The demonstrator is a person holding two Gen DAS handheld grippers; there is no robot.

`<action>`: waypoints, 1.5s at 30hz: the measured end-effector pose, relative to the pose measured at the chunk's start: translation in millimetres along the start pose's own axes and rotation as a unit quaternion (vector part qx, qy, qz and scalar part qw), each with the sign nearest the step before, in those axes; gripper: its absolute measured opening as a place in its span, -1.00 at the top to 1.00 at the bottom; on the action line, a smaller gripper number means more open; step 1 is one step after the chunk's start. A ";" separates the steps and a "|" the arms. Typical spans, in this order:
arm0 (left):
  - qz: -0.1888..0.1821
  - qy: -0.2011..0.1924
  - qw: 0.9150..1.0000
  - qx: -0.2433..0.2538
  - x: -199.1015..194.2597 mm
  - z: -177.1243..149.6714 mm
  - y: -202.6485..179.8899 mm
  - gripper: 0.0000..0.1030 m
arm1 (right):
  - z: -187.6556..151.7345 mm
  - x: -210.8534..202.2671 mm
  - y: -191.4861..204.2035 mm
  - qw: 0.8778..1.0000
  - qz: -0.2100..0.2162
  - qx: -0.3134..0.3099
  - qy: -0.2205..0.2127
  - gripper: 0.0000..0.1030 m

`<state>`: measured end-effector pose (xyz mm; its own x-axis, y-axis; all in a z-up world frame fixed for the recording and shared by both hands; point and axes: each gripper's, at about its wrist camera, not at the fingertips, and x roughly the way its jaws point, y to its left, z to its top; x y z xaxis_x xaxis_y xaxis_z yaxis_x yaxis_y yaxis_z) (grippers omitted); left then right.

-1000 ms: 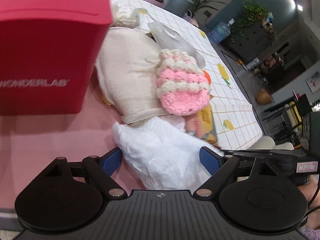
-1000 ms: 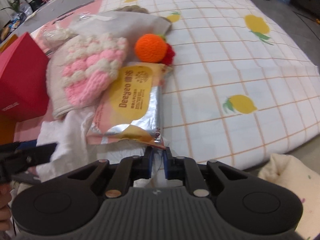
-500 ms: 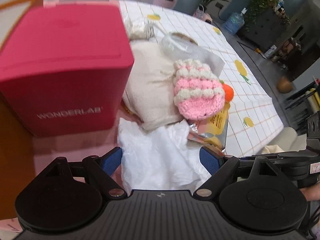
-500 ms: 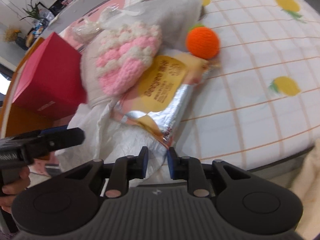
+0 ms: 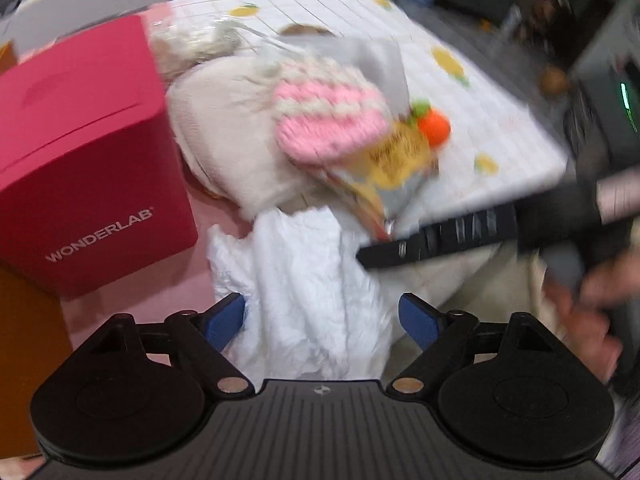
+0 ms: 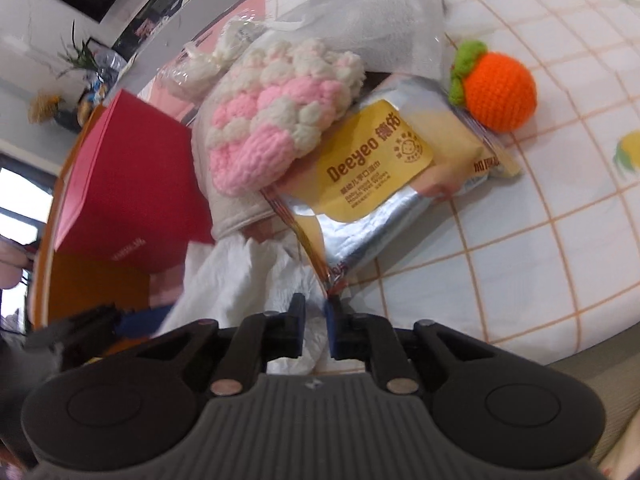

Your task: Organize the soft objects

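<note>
A crumpled white cloth (image 5: 304, 276) lies at the table's near edge. My left gripper (image 5: 320, 320) is open, its blue pads either side of the cloth and apart from it. My right gripper (image 6: 316, 320) reaches in from the right (image 5: 362, 258); its jaws are closing on a fold of the white cloth (image 6: 240, 280), beside the corner of the yellow wipes pack (image 6: 376, 160). A pink-and-white crochet piece (image 6: 272, 120) rests on a cream cushion (image 5: 228, 136) and overlaps the pack. An orange crochet ball (image 6: 500, 92) sits right of the pack.
A red box (image 5: 80, 160) stands left of the cushion. A clear bag holding grey fabric (image 6: 380, 20) lies behind the crochet piece. The lemon-print tablecloth (image 6: 560, 200) stretches to the right. A person's hand (image 5: 592, 312) holds the right gripper.
The left view has pulled back and rolled. The right gripper has swung into it from the right. The right jaws widened slightly, then narrowed again on the white cloth by the pack's corner.
</note>
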<state>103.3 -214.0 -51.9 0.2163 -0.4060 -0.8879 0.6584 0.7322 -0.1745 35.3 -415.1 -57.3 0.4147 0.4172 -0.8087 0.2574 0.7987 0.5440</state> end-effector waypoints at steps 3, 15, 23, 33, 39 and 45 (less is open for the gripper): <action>0.024 0.007 1.000 0.011 10.6 -0.6 -16.8 -0.97 | 0.0 0.8 -0.9 1.000 0.010 0.011 0.003 0.73; 0.108 0.001 0.994 0.028 39.3 -1.5 -52.8 -0.60 | 1.2 1.0 13.6 1.000 0.024 -0.005 0.001 0.48; 0.083 -0.047 0.994 -0.050 22.9 -12.1 -18.1 0.39 | -10.6 -45.8 7.0 0.998 0.019 -0.019 -0.063 -0.45; 0.079 -0.074 0.992 -0.057 10.0 -33.1 -9.9 0.53 | 11.4 -49.6 -37.1 0.985 -0.030 0.114 -0.122 -0.67; 0.060 -0.081 0.992 -0.080 -0.6 -42.8 0.7 0.52 | 14.5 -26.1 -6.7 0.984 -0.068 0.069 -0.147 -0.83; 0.045 -0.087 0.991 -0.092 -2.1 -46.4 7.5 0.51 | 11.9 8.6 17.4 0.982 -0.110 0.037 -0.152 -0.94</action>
<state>74.3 -182.2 -71.0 0.3985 -0.4114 -0.8197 0.4922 0.8501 -0.1873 53.8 -402.8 -52.2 0.5807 0.0811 -0.8101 0.4282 0.8159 0.3887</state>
